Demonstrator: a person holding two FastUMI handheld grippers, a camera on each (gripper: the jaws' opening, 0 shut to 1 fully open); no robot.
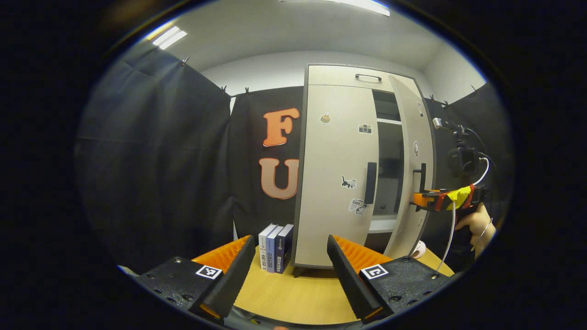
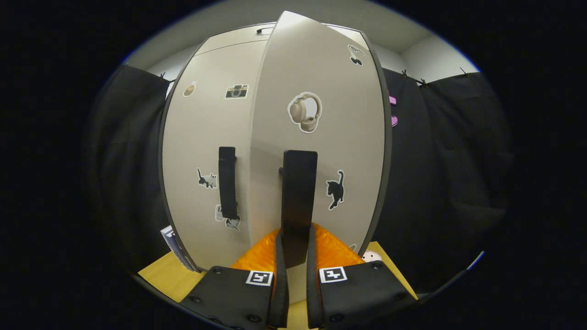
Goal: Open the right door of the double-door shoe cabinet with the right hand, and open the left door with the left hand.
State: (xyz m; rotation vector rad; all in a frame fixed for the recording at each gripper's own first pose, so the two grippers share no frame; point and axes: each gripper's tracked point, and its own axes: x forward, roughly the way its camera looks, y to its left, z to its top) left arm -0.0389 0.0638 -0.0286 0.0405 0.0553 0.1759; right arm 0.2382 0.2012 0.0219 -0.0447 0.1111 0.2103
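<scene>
1. Right gripper (image 2: 293, 256) clamps the lower part of the right door's handle (image 2: 299, 201), a finger pressed on each side; in the left gripper view it (image 1: 419, 200) shows at the same handle (image 1: 422, 176), with a hand (image 1: 481, 224) behind it.
2. Left gripper (image 1: 289, 256) hangs released, fingers wide apart, above the table (image 1: 293, 298) and well short of the cabinet (image 1: 339, 73).
3. Cabinet stands on the table against the booth wall: the right door (image 2: 316, 137) is swung partly out, the left door (image 1: 335, 174) lies flush and closed.
4. Through the gap, pale shelves (image 1: 389, 121) and dark compartments show; what they hold is too dim to make out.
5. Two doors, each with one dark vertical handle; the left handle (image 1: 370, 182) is untouched. A third, small handle (image 1: 368, 76) sits on the top panel.
6. Three books (image 1: 275, 247) stand upright just left of the cabinet.
7. Stickers dot both doors, among them a camera, headphones and cats.
8. A pale round thing (image 1: 418, 250) at the cabinet's right foot is half hidden by the open door.
</scene>
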